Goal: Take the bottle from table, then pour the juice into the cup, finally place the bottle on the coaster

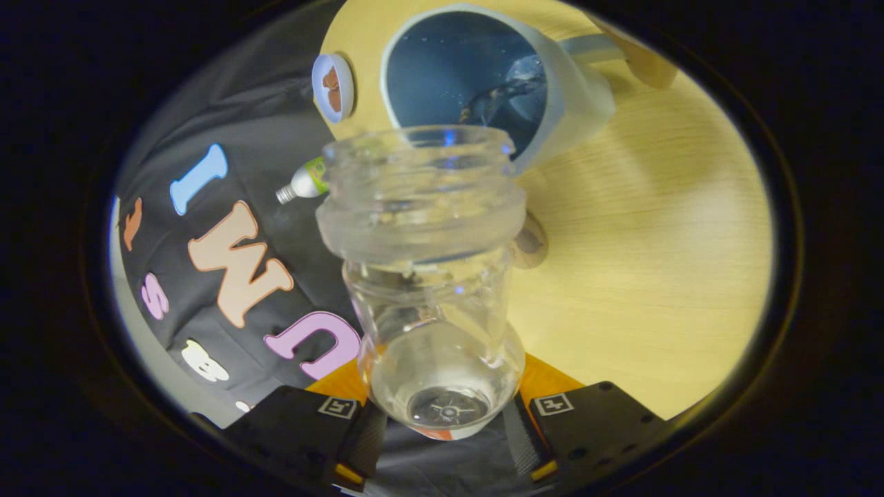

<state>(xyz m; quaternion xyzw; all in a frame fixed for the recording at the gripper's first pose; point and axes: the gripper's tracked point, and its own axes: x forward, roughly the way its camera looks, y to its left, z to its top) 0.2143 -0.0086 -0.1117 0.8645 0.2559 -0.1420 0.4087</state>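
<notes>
My gripper is shut on a clear plastic bottle, one finger on each side of its lower body. The bottle is tipped over so its open mouth points away from me, just short of the rim of a white cup with a blue inside. Clear liquid sits in the cup's bottom with a splash at its far wall. The whole view is rolled with the tilt. A small round coaster with a brown picture lies on the wooden table beyond the bottle, beside the cup.
The light wooden table spreads beyond the right finger. A small tube with a green band pokes out beside the bottle's neck. A brownish disc peeks from behind the bottle's shoulder. The black booth wall stands by the left finger.
</notes>
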